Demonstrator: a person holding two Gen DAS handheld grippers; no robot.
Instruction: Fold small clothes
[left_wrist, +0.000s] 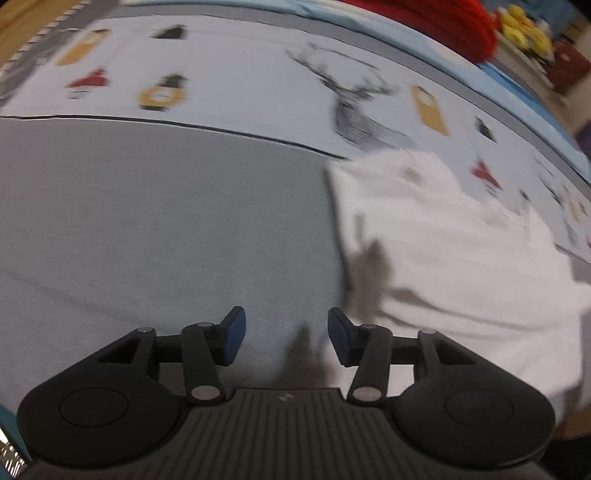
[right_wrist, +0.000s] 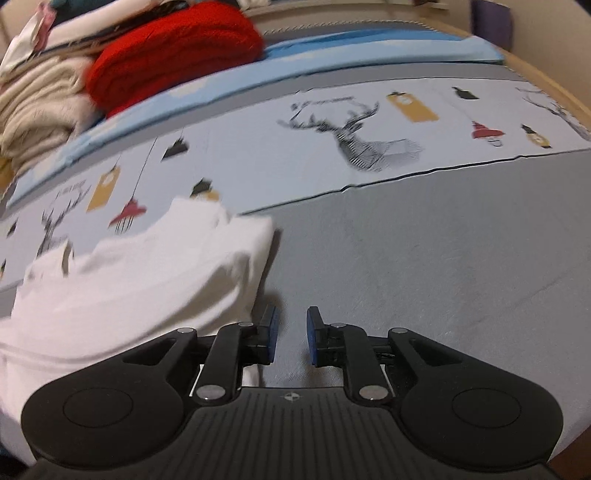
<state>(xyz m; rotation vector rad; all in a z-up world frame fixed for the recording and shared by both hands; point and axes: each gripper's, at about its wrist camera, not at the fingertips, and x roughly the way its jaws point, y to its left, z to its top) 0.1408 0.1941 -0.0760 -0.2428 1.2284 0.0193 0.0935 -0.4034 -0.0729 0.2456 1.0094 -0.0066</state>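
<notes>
Clothes first: on my feeds I see one white garment (left_wrist: 454, 258) lying on the bed, partly on the grey sheet (left_wrist: 155, 229) and partly on the pale printed cover (left_wrist: 236, 85) behind it. It looks folded over itself, with a straight edge facing the open grey area, though blur hides the finer creases. In my left wrist view it fills the right side of the picture; in my right wrist view it fills the left side, so it lies between my two hands.

Going down in size, the printed cover carries a deer head (right_wrist: 354, 136), small lamps and yellow tags, and a blue strip (right_wrist: 332, 48) runs along its far edge. Beyond that sits a red knitted bundle (right_wrist: 173, 48) with a cream one (right_wrist: 37, 107) beside it.

My left gripper (left_wrist: 286, 338) hangs over the grey sheet just beside the garment's edge. Its jaws stand well apart, and nothing is between the blue pads (left_wrist: 236, 336).

My right gripper (right_wrist: 291, 336) also sits over the grey sheet, right beside the garment's near corner. Its jaws are parted by a narrower gap, and I see only sheet between them; no cloth is pinched.
</notes>
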